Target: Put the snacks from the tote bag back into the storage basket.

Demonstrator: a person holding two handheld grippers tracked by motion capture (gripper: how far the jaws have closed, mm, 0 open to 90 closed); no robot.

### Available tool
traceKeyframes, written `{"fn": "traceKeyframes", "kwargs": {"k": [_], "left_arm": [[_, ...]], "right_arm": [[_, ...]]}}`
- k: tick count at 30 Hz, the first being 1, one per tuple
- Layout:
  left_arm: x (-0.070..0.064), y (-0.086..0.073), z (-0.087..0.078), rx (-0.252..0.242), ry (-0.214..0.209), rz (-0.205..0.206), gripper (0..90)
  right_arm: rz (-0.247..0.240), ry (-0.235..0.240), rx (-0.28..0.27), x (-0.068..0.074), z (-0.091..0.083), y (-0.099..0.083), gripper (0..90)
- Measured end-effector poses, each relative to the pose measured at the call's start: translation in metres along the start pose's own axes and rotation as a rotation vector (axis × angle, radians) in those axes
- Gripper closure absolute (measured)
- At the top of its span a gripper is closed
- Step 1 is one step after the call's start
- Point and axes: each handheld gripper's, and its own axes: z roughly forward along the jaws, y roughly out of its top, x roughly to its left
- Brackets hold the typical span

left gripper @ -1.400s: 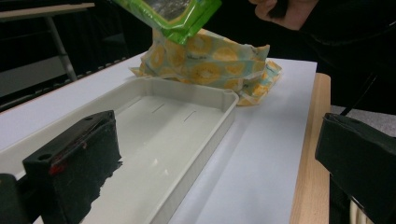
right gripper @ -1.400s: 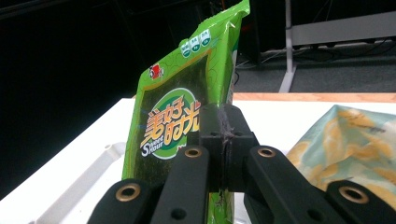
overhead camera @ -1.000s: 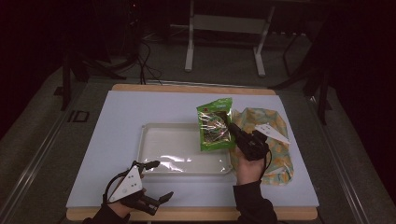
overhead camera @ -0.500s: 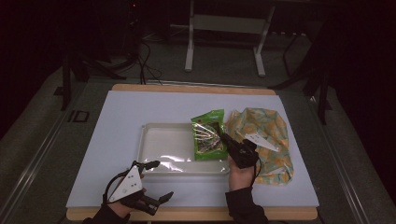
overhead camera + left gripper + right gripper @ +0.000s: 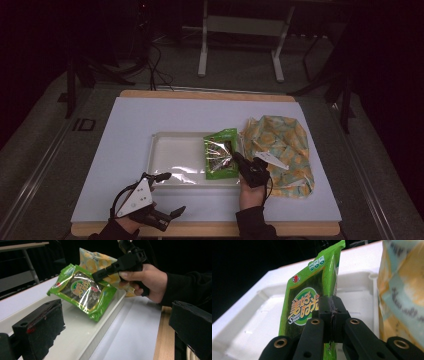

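Note:
A green snack packet lies tilted over the right end of the white tray; its lower corner rests on the tray's rim. My right gripper is shut on the packet's right edge, the jaws pinched on the green foil. The same packet and the hand holding that gripper appear in the left gripper view. My left gripper is open at the table's front left, near the tray's corner, with nothing between its fingers.
A yellow patterned bag lies right of the tray, close beside the packet. The tray sits on a white mat over a wooden table. Metal stand legs rise beyond the far edge.
My right gripper has carried the green packet leftward and down, from beside the yellow bag onto the tray's right end. The left gripper has stayed put.

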Motion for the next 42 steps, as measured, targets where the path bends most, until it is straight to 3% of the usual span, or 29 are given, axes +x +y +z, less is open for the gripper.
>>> {"fn": "traceKeyframes", "kwargs": {"k": [9, 17, 29, 36, 42], "left_arm": [[0.000, 0.000, 0.000, 0.003, 0.000, 0.002, 0.3], [0.000, 0.000, 0.001, 0.004, 0.002, 0.002, 0.3], [0.000, 0.000, 0.002, 0.003, 0.000, 0.005, 0.3], [0.000, 0.000, 0.001, 0.002, -0.004, 0.005, 0.3], [0.000, 0.000, 0.001, 0.001, -0.003, 0.006, 0.3]], "right_arm": [[-0.004, -0.014, 0.037, -0.002, 0.000, -0.012, 89.0], [-0.029, -0.030, 0.061, -0.002, -0.001, -0.010, 88.9], [-0.030, -0.047, 0.124, -0.011, -0.001, -0.017, 88.0], [-0.039, -0.053, 0.160, -0.014, 0.006, -0.018, 79.9], [-0.091, -0.067, 0.181, -0.009, 0.008, -0.017, 73.8]]}}
